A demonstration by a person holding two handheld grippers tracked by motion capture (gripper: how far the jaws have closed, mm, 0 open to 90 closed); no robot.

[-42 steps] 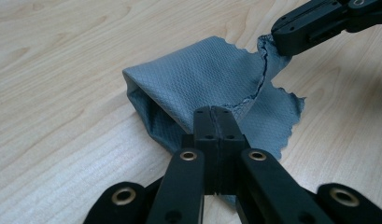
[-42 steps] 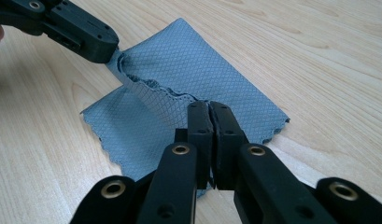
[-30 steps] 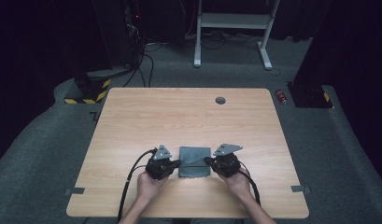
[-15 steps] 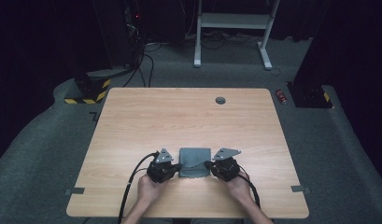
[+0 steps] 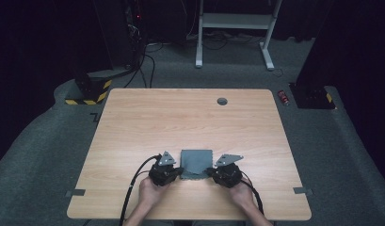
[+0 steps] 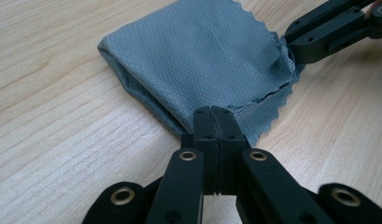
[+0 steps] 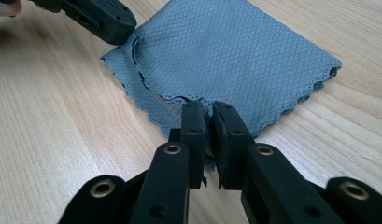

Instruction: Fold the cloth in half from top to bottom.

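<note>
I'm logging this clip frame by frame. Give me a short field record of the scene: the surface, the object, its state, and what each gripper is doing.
surface: wooden table, round grommet near its far edge
object: grey cloth, folded, scalloped edges, lying flat near the person's side
left gripper: jaws shut on the cloth's near left corner
right gripper: jaws pinching the near right corner, cloth between them
hands: left hand and right hand behind the grippers
floor: red can-like item right of the table

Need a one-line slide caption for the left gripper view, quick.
Left gripper shut on the near corner of a folded grey cloth on a wooden table, right gripper at its far corner.
</note>
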